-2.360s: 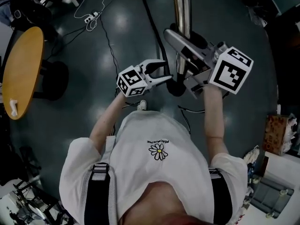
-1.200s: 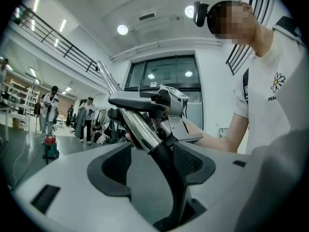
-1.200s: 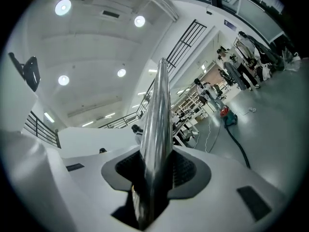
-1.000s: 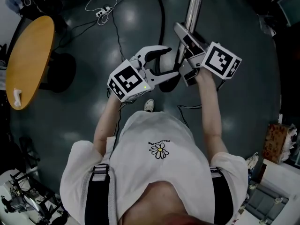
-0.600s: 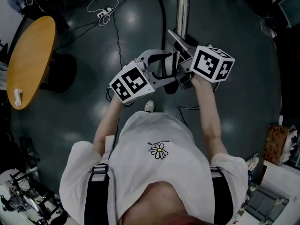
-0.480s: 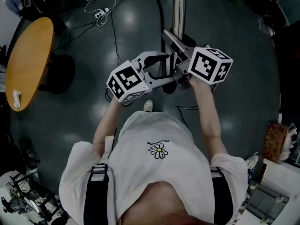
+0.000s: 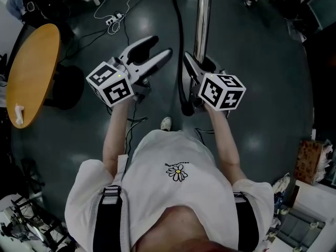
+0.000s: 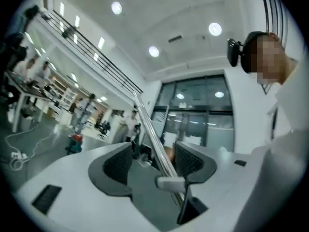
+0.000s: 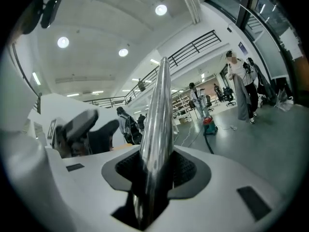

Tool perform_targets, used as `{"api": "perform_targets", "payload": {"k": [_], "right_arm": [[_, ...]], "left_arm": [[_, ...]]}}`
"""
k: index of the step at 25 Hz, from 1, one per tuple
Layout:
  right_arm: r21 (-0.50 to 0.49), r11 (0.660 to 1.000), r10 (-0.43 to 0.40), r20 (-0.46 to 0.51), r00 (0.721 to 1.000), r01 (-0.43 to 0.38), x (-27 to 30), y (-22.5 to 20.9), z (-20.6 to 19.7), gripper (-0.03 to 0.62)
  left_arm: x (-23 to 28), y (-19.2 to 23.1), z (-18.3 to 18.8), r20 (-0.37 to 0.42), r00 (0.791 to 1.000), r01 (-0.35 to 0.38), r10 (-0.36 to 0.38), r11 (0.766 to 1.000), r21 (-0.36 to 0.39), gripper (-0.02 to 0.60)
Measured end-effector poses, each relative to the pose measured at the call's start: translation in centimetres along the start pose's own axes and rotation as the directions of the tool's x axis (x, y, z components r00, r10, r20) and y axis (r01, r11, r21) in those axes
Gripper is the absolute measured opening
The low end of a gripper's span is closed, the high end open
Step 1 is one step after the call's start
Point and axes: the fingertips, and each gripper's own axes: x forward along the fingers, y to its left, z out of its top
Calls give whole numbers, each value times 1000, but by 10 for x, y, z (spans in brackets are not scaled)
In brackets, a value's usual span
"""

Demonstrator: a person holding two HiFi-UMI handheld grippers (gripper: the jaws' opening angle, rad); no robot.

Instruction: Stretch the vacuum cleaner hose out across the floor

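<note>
The vacuum's chrome wand (image 7: 202, 14) runs from the top of the head view down to my right gripper (image 7: 193, 68), which is shut on its lower end. In the right gripper view the wand (image 9: 157, 124) fills the gap between the pads of the right gripper (image 9: 155, 167). The black hose (image 7: 178, 41) trails along the floor just left of the wand. My left gripper (image 7: 159, 46) hangs open to the left of both, touching neither. In its own view the left gripper (image 8: 154, 159) holds nothing, and the wand (image 8: 149, 129) shows beyond its jaws. The red vacuum body (image 9: 208, 124) stands far off.
A round yellow table (image 7: 29, 72) stands at the left. A white cable with a power strip (image 7: 113, 17) lies on the dark floor at the upper left. A cardboard box (image 7: 311, 151) and clutter sit at the right edge. People stand in the distance (image 9: 239, 86).
The left gripper has come away from the wand and swung out to the left and up, jaws open. The right gripper has sunk a little, still holding the wand.
</note>
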Motion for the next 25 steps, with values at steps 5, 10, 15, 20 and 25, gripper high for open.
{"api": "perform_targets", "payload": {"k": [5,10,15,20,25], "right_arm": [[-30,999,27,-58,998,-29,7,22,-43,160],[-114,990,68,-103,992,-80,12,43,-66,160],[-22,993,116,-107,987,-119,17,45,-76,160],[64,975,219,-107,970,-213,5,45,-80,161],[82,940,332,-4,943,-331,-34,43,-70,161]], "left_arm": [[66,28,0,-155,976,-145,150,988,45,279],[91,35,-11,-102,984,-155,147,985,-70,278],[90,44,-19,-120,975,-201,188,974,-106,193],[86,49,-21,-141,966,-228,218,972,-62,186],[77,42,-8,-127,975,-189,181,980,-56,184]]}}
